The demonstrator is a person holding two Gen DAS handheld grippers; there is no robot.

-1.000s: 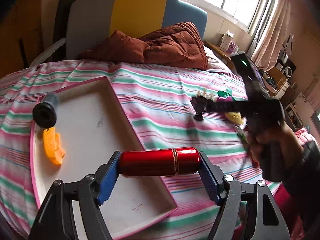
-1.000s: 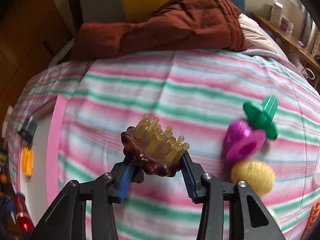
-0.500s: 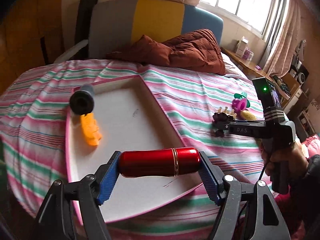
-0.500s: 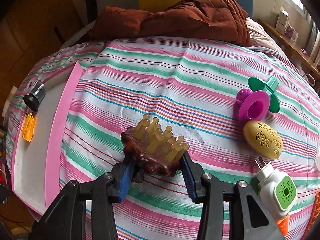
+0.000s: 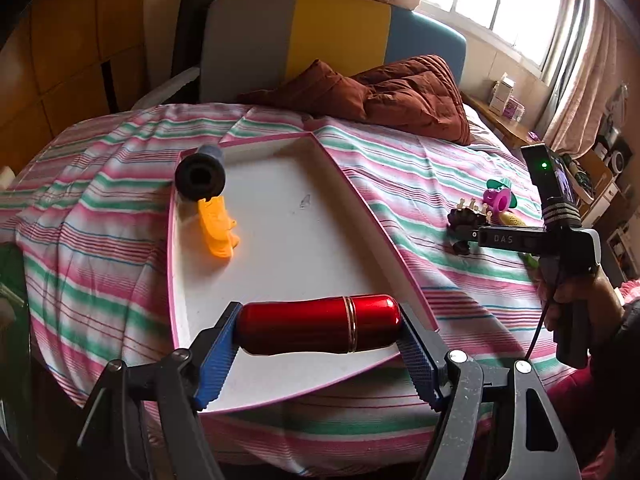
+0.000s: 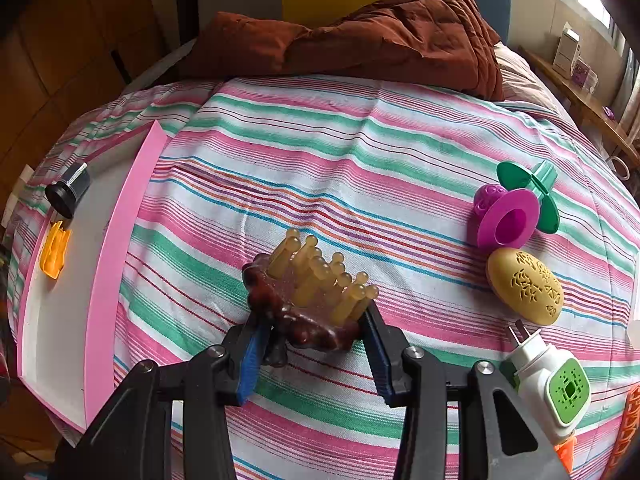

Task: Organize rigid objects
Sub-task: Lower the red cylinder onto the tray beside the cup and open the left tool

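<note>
My left gripper (image 5: 318, 354) is shut on a red metal cylinder (image 5: 318, 328), held crosswise above the near end of the pink-rimmed white tray (image 5: 280, 216). In the tray lie a black cylinder (image 5: 200, 176) and an orange clip (image 5: 218, 226). My right gripper (image 6: 314, 342) is shut on a brown massage comb with yellow pegs (image 6: 312, 292), held above the striped bedspread to the right of the tray (image 6: 108, 264). The right gripper with the comb also shows in the left wrist view (image 5: 466, 226).
On the bedspread at right lie a purple flanged piece (image 6: 506, 220), a green flanged piece (image 6: 532, 192), a yellow perforated egg (image 6: 526, 286) and a white-green plug-in device (image 6: 550, 384). A brown quilt (image 6: 360, 40) lies at the headboard.
Both grippers have pulled back toward the near edge of the bed, each still holding its object. The tray and bed now look farther away in both views.
</note>
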